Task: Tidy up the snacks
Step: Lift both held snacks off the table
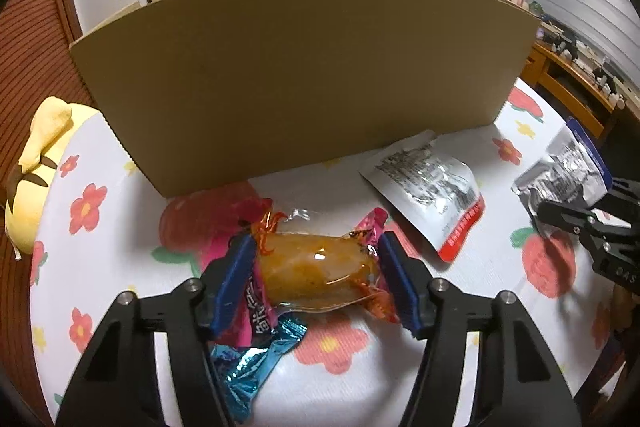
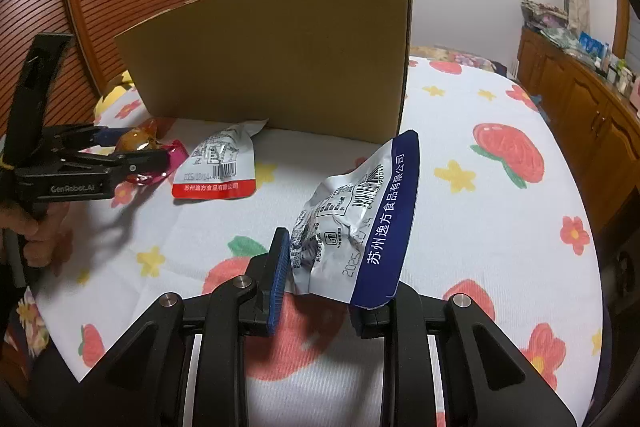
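An orange snack [image 1: 316,267] in a clear wrapper with pink ends lies crosswise between the blue pads [image 1: 234,279] of my left gripper [image 1: 316,247], and both pads touch its ends. Under it lie a pink packet [image 1: 260,315] and a blue foil packet [image 1: 256,359]. My right gripper [image 2: 336,267] is shut on a crumpled silver pouch with a blue band [image 2: 360,219], held above the flowered cloth [image 2: 480,227]; its right pad is hidden behind the pouch. The right wrist view shows the left gripper [image 2: 148,155] at far left with the orange snack [image 2: 136,141].
A tall cardboard box [image 1: 304,75] stands just behind the snacks, its top open. A silver pouch with a red band [image 1: 432,195] lies flat in front of it. A yellow plush toy [image 1: 40,163] sits at the left edge. A wooden cabinet [image 2: 580,107] runs along the right.
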Action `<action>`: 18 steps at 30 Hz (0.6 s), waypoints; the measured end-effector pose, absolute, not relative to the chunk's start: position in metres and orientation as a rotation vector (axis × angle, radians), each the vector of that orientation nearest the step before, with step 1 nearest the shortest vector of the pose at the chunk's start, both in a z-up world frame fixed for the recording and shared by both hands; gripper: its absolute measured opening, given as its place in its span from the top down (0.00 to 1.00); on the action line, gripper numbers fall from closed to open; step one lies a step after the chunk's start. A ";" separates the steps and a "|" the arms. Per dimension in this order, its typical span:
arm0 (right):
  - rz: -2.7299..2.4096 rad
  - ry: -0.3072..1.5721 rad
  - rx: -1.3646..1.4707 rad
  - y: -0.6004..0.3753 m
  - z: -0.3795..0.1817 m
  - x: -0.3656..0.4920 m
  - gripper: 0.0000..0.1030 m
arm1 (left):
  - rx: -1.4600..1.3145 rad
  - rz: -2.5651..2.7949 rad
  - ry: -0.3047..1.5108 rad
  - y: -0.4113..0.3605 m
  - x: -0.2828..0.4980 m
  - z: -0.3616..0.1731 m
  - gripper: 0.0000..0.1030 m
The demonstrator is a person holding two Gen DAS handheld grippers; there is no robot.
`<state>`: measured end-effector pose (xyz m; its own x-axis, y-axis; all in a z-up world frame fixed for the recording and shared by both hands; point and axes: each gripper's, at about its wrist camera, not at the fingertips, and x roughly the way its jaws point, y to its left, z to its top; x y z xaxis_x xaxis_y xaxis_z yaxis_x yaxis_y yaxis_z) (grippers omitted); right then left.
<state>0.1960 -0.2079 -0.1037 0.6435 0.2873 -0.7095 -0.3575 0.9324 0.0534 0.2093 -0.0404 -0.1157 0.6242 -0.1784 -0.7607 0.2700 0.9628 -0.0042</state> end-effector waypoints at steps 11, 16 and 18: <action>0.365 0.782 -0.100 -0.207 -0.103 0.195 0.76 | 0.106 -0.298 0.771 -0.048 0.178 -0.088 0.44; 0.364 0.776 -0.102 -0.207 -0.104 0.193 0.77 | 0.120 -0.311 0.761 -0.050 0.174 -0.086 0.50; 0.364 0.776 -0.102 -0.207 -0.104 0.193 0.77 | 0.117 -0.313 0.776 -0.051 0.177 -0.090 0.49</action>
<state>0.1928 -0.2067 -0.1044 0.6548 0.2829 -0.7008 -0.3576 0.9329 0.0425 0.1768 -0.0513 -0.0902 0.6704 -0.2347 -0.7039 0.3201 0.9473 -0.0109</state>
